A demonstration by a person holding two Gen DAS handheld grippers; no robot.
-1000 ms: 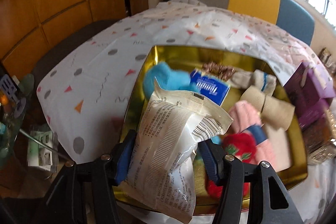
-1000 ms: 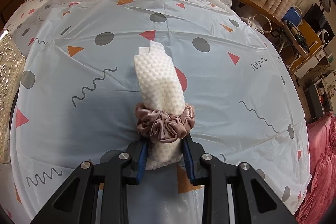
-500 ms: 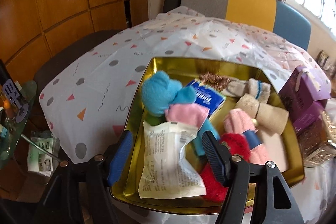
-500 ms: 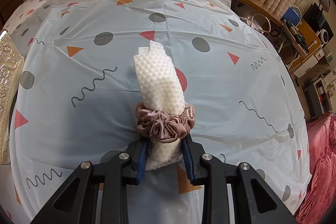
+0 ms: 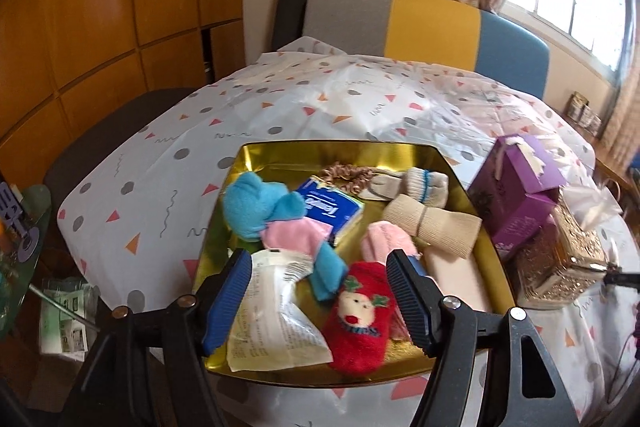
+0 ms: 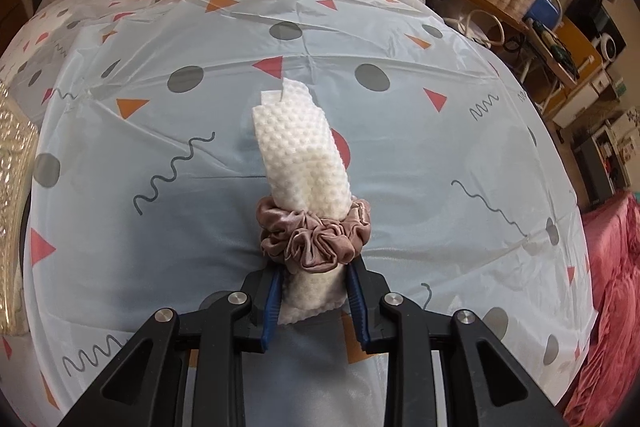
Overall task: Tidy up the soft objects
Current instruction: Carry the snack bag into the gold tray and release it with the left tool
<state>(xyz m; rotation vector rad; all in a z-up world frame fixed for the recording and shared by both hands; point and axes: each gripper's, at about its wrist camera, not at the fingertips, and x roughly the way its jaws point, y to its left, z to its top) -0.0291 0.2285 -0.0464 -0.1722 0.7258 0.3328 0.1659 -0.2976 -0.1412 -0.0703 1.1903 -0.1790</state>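
Note:
A gold tray [image 5: 408, 151] on the patterned tablecloth holds several soft things: a white plastic packet [image 5: 276, 311], a red reindeer sock [image 5: 360, 319], blue [image 5: 256, 207] and pink [image 5: 296, 235] cloths, a blue tissue pack [image 5: 332, 211], beige rolled socks [image 5: 432, 223]. My left gripper [image 5: 320, 291] hovers open above the tray's near end, nothing between its fingers. My right gripper [image 6: 314, 283] is shut on a rolled white dimpled cloth [image 6: 300, 155] bound by a mauve satin scrunchie [image 6: 316, 235], its far end pointing away over the tablecloth.
Purple boxes [image 5: 516, 199] and a glittery gold box [image 5: 560, 259] stand right of the tray. A grey, yellow and blue chair [image 5: 424, 23] is behind the table. A gold ornate edge [image 6: 16, 195] shows at left in the right wrist view. Shelves and clutter lie beyond the table's right side.
My left gripper opened and let the white packet drop into the tray, then lifted and drew back. The right gripper with the white roll has stayed still.

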